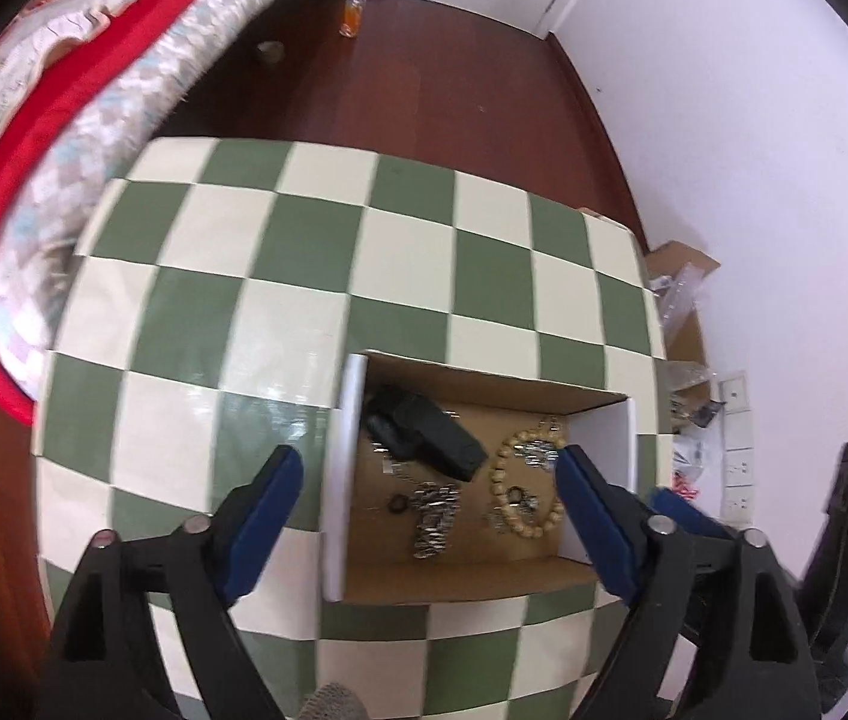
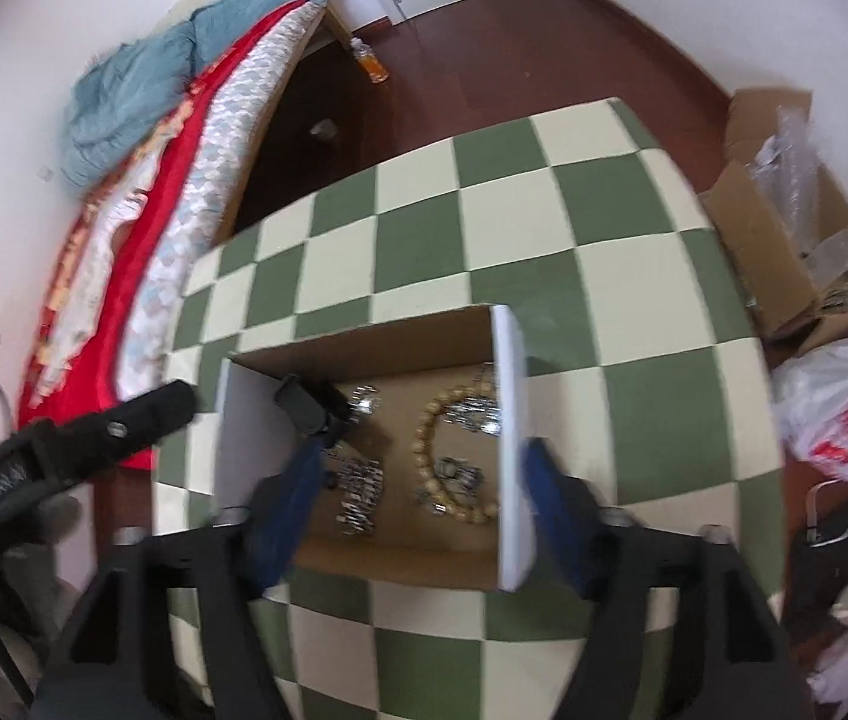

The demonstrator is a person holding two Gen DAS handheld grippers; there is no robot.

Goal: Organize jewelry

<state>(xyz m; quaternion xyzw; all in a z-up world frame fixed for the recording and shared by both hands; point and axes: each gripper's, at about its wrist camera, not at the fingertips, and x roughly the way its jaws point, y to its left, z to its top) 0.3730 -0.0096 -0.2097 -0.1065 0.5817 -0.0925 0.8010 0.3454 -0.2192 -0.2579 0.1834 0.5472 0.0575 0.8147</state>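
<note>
An open cardboard box (image 1: 484, 582) (image 2: 400, 564) with white side walls sits on the green-and-cream checkered table (image 1: 280, 276) (image 2: 604, 276). Inside lie a tan beaded bracelet (image 1: 493, 480) (image 2: 424, 420), silver chains (image 1: 436, 516) (image 2: 358, 492), a small dark ring (image 1: 398, 504) and a black oblong object (image 1: 430, 432) (image 2: 307, 402). My left gripper (image 1: 427, 468) hangs open above the box, its left finger outside the left wall. My right gripper (image 2: 424, 456) is open too, with its left finger over the box's inside and its right finger outside the right wall.
A bed with a red blanket (image 1: 16, 138) (image 2: 142, 228) runs along the table's left side. On the dark floor stand an orange bottle (image 1: 352, 12) (image 2: 373, 63), a cardboard box with plastic wrap (image 2: 784, 228) and a white plastic bag (image 2: 844, 414). White walls close the right side.
</note>
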